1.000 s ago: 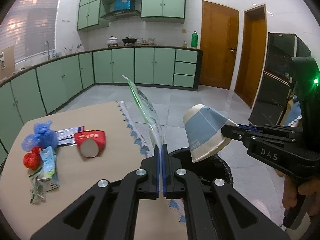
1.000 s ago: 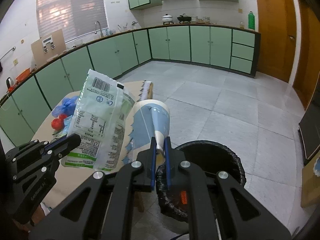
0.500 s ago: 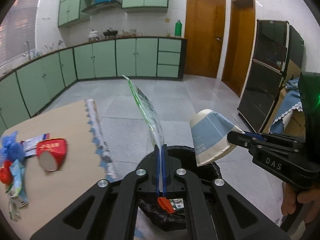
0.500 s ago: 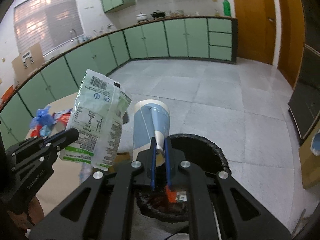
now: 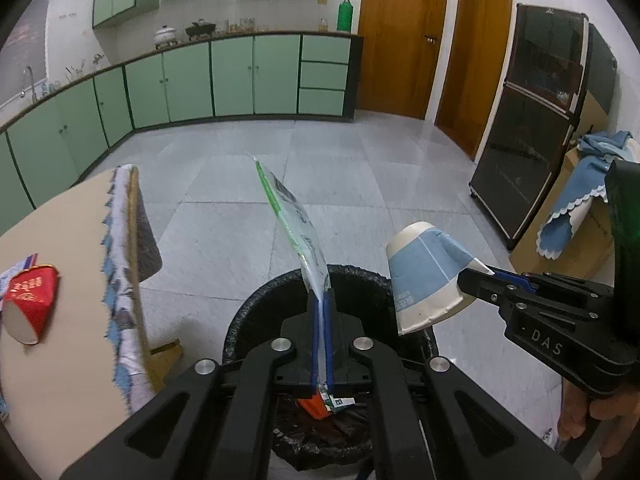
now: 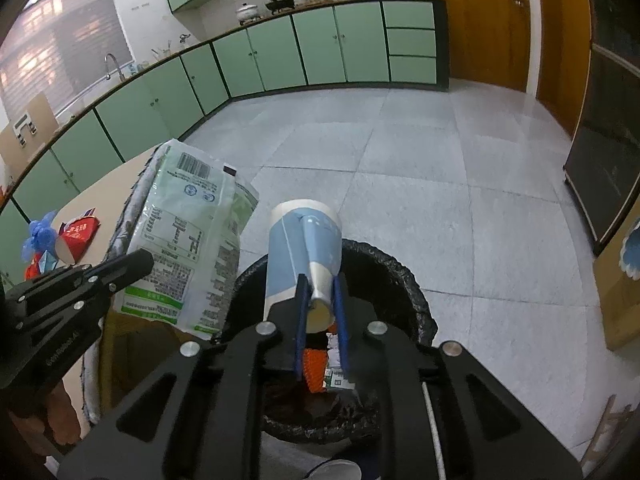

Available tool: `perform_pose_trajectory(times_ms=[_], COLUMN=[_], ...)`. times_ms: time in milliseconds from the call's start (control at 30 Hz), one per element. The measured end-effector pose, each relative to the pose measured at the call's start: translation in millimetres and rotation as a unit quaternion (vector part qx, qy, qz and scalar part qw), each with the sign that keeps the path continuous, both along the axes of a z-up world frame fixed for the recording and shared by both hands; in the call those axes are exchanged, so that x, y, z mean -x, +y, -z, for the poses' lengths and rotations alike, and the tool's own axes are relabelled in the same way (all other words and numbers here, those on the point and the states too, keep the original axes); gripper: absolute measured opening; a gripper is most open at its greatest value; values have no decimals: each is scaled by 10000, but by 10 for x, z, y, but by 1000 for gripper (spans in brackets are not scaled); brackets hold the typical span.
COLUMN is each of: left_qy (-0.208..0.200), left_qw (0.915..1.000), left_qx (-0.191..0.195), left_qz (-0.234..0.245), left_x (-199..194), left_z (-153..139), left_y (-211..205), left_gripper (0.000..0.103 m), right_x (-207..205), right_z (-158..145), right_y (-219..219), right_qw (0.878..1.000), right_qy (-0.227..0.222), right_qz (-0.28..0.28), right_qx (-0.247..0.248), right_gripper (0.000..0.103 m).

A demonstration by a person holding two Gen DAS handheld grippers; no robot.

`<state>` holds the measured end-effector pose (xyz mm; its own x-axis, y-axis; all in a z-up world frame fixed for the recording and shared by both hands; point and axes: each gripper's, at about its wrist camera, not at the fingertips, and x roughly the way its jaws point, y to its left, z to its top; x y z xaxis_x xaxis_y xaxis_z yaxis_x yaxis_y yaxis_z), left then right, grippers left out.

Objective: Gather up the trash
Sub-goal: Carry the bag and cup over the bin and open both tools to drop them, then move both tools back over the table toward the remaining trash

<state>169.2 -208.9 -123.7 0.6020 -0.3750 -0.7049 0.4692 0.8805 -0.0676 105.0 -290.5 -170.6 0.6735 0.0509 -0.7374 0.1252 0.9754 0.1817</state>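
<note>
Above the black bin (image 5: 352,276), left gripper (image 5: 321,308) pinching a wrapper (image 5: 294,220), right gripper (image 6: 319,292) pinching a paper cup (image 6: 298,256).

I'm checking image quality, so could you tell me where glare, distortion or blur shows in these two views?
Left wrist view: fisheye bends the cabinets; the floor shows door glare; the red cup is soft. Right wrist view: the window is bright; the blue paper cup is sharp.

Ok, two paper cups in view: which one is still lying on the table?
The red cup, on its side on the table. The blue-and-white cup is pinched in the right tool above the bin.
</note>
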Motion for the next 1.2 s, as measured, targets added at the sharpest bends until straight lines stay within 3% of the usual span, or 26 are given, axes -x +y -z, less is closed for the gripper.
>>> perform_pose_trajectory(times_ms=[133,333,600,633,733,1033,1200], left_qy=[88,73,-138,-168,-278,-622,-810], left_qw=[10000,10000,9996,9994,9987,9948,9899], left_qx=[-30,-7,205,252,351,485,455], left_qz=[-12,-55,-142,-163,-240,-644,-1075], left_x=[-87,-139,-81,-68,-33,159,286], left_z=[76,71,-134,-177,-306,-657,-777], left_y=[-72,-71,63,102,231,853,1394], left_gripper=[5,21,41,43,46,52,60], right_x=[-112,-155,-31,-19,35,117,79], right_z=[47,43,-186,-224,-390,-821,-936], right_y=[-62,-178,-100,-91,-25,419,870], right_qw=[9999,9998,9989,9987,9977,9951,9943], right_qy=[78,24,-359,-402,-597,-971,-1021], right_qz=[7,143,281,291,316,59,-270], right_qx=[-62,-118,-83,-67,-8,161,141], right_gripper=[21,29,59,65,72,85,90])
